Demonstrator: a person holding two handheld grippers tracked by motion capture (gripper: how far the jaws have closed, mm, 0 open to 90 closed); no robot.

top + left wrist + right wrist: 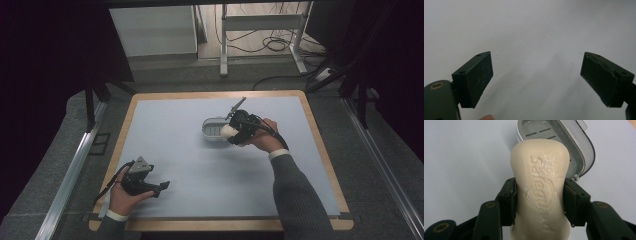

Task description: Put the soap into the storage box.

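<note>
Soap bar (540, 192) clamped in right gripper (539, 202) near open soap box (214, 128), mid-table; left gripper (536, 77) near-left, jaws apart, empty

A wood-edged, pale blue table (165, 150) stands on grey carpet (45, 165); cables (272, 42) trail under a white desk frame (260, 22).

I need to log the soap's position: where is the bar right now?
The soap bar is clamped in the right gripper, right of table centre in the high view, just short of the open soap dish.
</note>
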